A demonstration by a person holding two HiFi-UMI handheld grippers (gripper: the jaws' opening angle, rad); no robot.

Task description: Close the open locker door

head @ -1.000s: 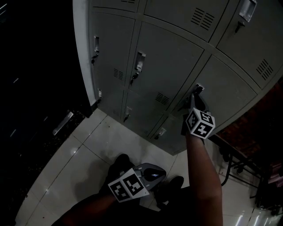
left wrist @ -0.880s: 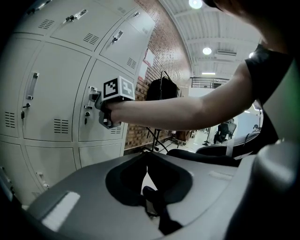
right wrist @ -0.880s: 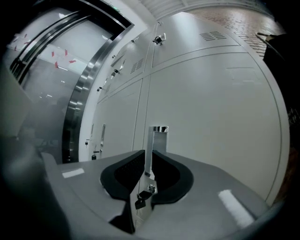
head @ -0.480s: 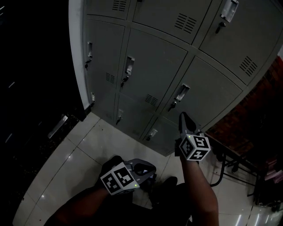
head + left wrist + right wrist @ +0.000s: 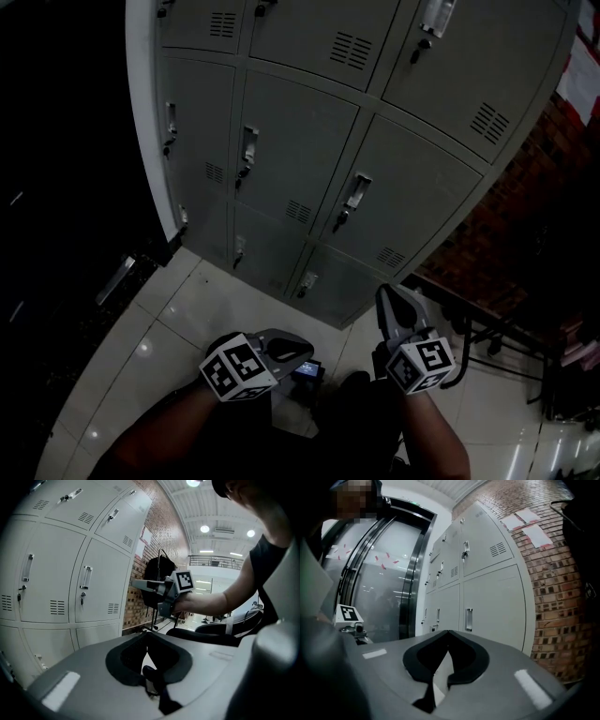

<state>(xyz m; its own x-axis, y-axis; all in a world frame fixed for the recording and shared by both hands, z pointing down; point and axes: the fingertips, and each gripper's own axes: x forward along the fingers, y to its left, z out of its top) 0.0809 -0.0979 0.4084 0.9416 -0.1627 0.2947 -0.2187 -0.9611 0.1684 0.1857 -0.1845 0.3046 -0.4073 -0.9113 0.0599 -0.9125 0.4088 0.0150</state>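
The grey lockers [image 5: 309, 141] stand in front of me with every door flush in its frame. The middle-row door [image 5: 417, 202] on the right, with its handle [image 5: 354, 197], is closed. My right gripper [image 5: 383, 293] hangs below that door, well clear of it, shut and empty. My left gripper [image 5: 306, 349] is low by my legs, pointing right, also shut with nothing in it. In the left gripper view its jaws [image 5: 149, 633] meet, and the right gripper [image 5: 140, 584] shows ahead. In the right gripper view the jaws [image 5: 449, 632] meet in front of the closed door [image 5: 492, 611].
A brick wall [image 5: 525, 225] runs right of the lockers, with papers [image 5: 527, 522] pinned on it. A black metal frame [image 5: 487, 337] stands at the wall's foot. A dark glass wall [image 5: 379, 583] is left of the lockers. The floor [image 5: 187, 319] is white tile.
My right gripper has drawn back from the locker handle and come down toward my body. The left gripper has sunk a little. The lockers have slid up in the head view.
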